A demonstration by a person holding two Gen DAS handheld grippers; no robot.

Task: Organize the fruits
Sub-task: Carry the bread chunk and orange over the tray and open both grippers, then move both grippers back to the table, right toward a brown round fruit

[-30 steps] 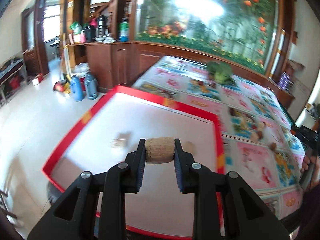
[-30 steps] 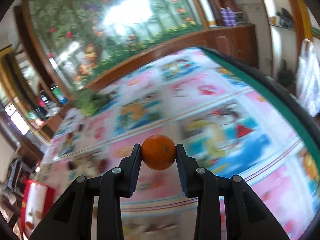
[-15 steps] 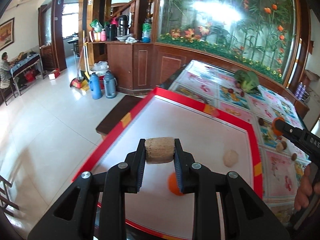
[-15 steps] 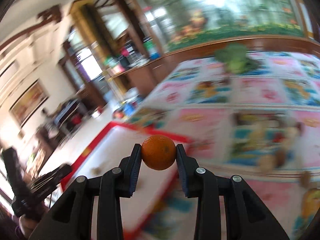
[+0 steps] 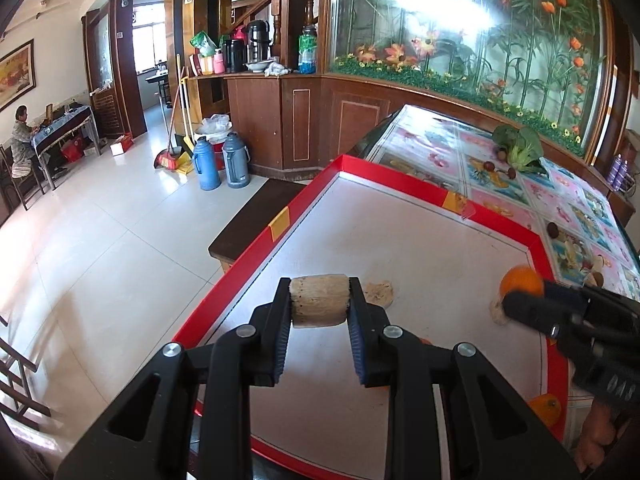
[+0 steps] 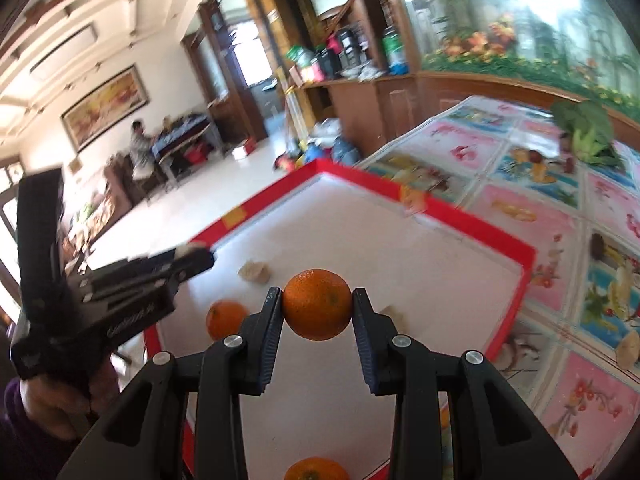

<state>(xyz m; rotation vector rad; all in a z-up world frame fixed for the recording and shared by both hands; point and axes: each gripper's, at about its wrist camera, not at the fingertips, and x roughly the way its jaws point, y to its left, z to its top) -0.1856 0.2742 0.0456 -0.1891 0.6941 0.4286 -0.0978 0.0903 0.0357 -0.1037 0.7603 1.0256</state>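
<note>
The left gripper (image 5: 319, 306) is clamped on a tan, cork-like chunk (image 5: 319, 300), held above the near part of a red-rimmed white tray (image 5: 392, 186). The right gripper (image 6: 316, 312) is closed on one orange (image 6: 317, 304), held above the same tray; seen from the left wrist, it reaches in from the right with that orange (image 5: 520, 280) at its tips. Counting oranges in the right wrist view gives three: the gripped one, a second orange (image 6: 225, 318) lying on the tray at its left, and a third orange (image 6: 316, 469) at the bottom edge of the frame. Two pale lumps lie on the white floor: one (image 5: 378, 292) just past the cork-like chunk, another (image 5: 497, 312) below the right gripper's tips. On the patterned tablecloth (image 6: 568, 236) beyond the tray sit one leafy green vegetable (image 5: 518, 148) and several small dark fruits, too small to count surely.
</note>
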